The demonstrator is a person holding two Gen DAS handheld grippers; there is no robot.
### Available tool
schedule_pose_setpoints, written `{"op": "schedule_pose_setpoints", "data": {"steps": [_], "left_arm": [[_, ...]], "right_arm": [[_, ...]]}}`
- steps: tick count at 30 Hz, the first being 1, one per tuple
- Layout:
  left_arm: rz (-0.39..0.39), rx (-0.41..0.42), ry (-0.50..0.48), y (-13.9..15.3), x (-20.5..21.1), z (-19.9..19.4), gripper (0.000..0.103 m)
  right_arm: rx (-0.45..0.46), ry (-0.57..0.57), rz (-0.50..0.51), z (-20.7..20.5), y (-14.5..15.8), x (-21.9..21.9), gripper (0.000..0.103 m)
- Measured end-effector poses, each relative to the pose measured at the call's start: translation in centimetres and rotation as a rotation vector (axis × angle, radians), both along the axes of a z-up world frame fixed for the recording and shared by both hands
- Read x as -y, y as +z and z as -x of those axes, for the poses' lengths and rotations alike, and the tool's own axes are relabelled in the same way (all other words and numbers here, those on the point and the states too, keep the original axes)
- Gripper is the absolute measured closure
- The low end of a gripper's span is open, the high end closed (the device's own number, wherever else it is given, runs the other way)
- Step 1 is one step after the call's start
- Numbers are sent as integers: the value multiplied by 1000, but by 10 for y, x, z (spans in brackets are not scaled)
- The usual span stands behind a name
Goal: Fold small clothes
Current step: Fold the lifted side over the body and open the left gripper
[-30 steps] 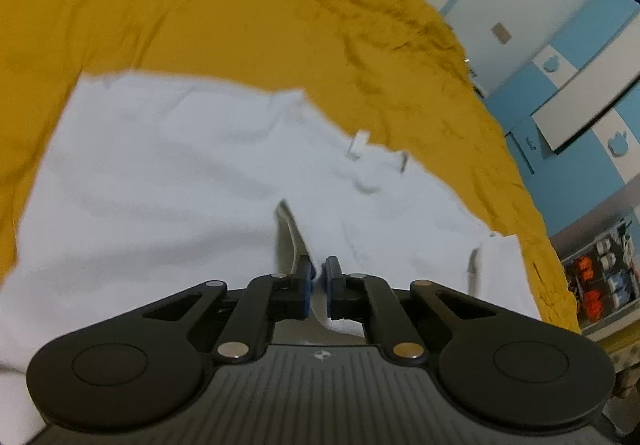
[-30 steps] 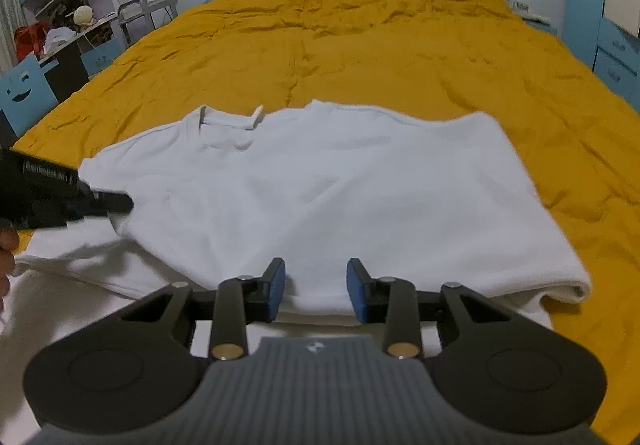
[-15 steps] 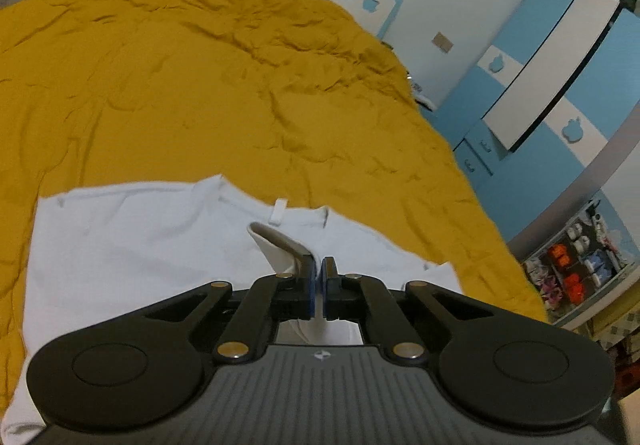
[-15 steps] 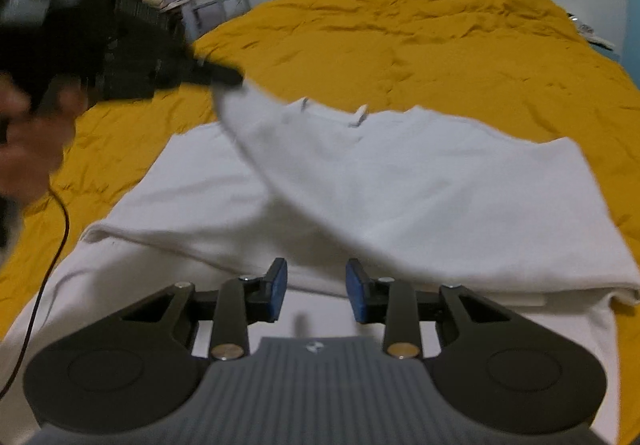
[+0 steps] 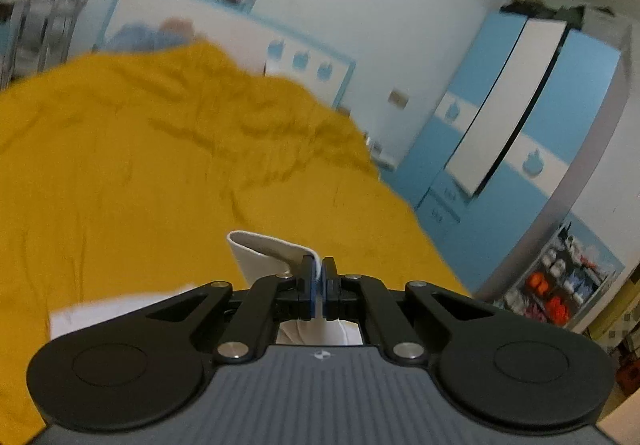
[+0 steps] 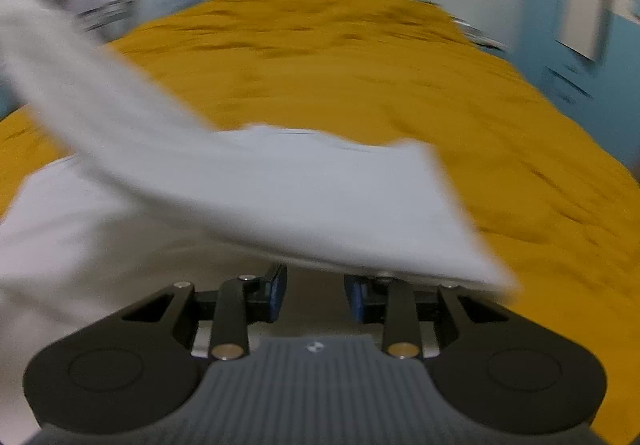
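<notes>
A white T-shirt (image 6: pixel 280 181) lies on the yellow bedspread (image 6: pixel 360 45). My left gripper (image 5: pixel 319 277) is shut on a fold of the white T-shirt (image 5: pixel 268 257) and holds it up above the bed. In the right wrist view the lifted part of the shirt stretches as a blurred band from the upper left down over the flat part. My right gripper (image 6: pixel 316 297) is open and empty, low at the near edge of the shirt, with cloth passing just above its fingertips.
The yellow bedspread (image 5: pixel 160 165) fills the bed. A blue and white wardrobe (image 5: pixel 520 117) stands to the right of the bed, with a shelf of small items (image 5: pixel 556 285) near it. A headboard with apple marks (image 5: pixel 296 57) is at the far end.
My left gripper has risen and tilted up with the shirt fold in it, pulling the cloth higher. The right gripper has stayed open near the shirt's front edge.
</notes>
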State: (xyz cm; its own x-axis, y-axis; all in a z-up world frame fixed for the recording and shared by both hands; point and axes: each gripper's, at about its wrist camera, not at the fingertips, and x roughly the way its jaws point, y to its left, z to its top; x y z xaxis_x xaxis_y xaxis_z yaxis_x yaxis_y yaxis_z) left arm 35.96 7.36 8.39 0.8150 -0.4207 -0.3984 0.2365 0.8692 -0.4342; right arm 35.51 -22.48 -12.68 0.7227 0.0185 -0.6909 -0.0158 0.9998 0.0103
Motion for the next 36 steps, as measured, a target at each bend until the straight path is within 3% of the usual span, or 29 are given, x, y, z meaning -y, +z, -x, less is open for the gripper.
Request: {"op": "schedule_pose_setpoints", "data": {"steps": [3,7,11,14,17,22,26,30,33,36], "left_arm": [[-41,43,37,19,-8,1,101],[-135,-12,79,7,-18,-3,101],[-215,-154,136,-43,-41,-2,101],[-212,-288,178,-89,-66,6,101],[-160,-379,200,-129,-82,12,101],[-165,-497,212,-177,-93,7,101],[-177,-476,199,-192,-100,18,101],[-217,-477,188,-195,-98,17,95],[-247,-459,208,-186,-95,20,87],[-247,-414,231,-172,-97,20,81]], "right_arm": [[-26,-87,-14,-6,-2,39,80],[-46,-48,-42,-2,-4,53,85],[-87,-5,-61,6,-10,48,79],[-103,0,-57,15,-12,50,79],[-109,0,-65,23,-15,51,80],[-133,10,-56,23,-9,47,80],[-187,24,-62,36,1,50,79],[-147,93,-76,54,27,46,79],[-90,130,-53,45,45,39,79],[-78,117,-42,19,42,36,80]]}}
